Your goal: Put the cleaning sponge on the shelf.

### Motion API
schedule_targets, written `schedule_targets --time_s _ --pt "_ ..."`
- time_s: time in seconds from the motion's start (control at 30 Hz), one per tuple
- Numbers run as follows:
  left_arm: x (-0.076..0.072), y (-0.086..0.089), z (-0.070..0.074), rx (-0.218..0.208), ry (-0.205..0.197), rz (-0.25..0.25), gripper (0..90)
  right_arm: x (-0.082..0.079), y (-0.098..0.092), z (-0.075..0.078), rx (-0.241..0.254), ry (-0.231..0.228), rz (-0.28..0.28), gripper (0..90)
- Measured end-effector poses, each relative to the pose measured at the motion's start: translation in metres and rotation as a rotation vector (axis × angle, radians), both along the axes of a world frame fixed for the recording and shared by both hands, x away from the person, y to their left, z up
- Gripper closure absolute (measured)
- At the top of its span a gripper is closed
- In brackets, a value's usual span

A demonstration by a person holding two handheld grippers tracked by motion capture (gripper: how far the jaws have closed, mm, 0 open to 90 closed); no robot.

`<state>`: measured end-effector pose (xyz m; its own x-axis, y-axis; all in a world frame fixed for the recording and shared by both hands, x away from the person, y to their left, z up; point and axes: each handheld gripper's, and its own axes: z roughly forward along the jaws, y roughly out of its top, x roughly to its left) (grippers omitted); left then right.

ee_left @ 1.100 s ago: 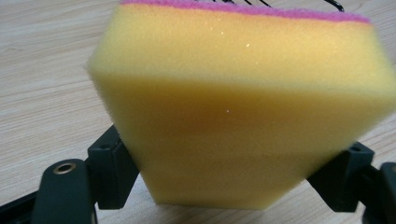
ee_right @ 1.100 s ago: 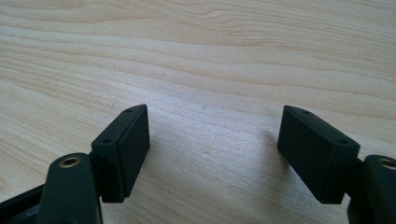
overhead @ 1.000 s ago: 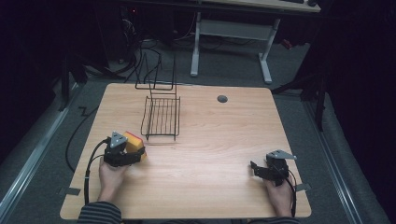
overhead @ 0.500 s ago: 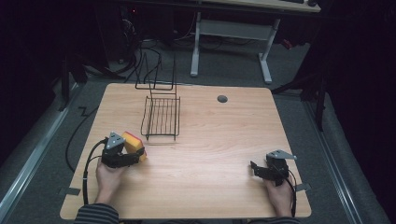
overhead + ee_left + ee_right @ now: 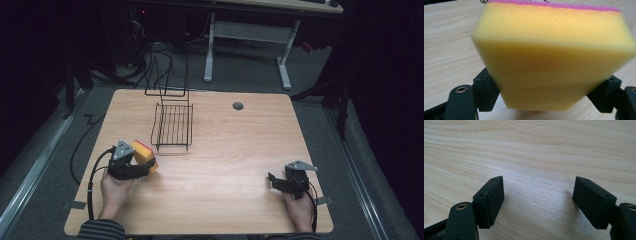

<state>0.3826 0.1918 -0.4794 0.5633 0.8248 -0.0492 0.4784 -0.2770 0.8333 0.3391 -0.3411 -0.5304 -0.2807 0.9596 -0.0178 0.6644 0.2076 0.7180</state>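
On the table (image 5: pixel 225 145), the wire rack (image 5: pixel 173 126) sits left of centre toward the far edge, with a small round grommet hole (image 5: pixel 238 106) to its right. Near the front left corner the left gripper (image 5: pixel 142 167) has a sponge (image 5: pixel 144 154) between its 2 jaws, just in front of and left of the rack, apparently clear of it. The right gripper (image 5: pixel 272 179) is at the front right, well apart from both, with bare tabletop between its spread jaws.

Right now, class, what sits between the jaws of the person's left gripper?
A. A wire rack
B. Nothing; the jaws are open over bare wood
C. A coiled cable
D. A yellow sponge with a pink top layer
D. In the left gripper view the yellow sponge sits between the left gripper's two black jaws, and the high view shows it at that gripper's tip.
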Motion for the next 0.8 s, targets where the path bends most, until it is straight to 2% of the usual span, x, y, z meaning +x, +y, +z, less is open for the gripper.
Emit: schedule_targets --time_s 0.8 --pt "0.001 -0.018 0.031 -0.037 -0.02 -0.067 24.2 0.0 0.0 0.0 0.001 0.0 0.003 25.6"
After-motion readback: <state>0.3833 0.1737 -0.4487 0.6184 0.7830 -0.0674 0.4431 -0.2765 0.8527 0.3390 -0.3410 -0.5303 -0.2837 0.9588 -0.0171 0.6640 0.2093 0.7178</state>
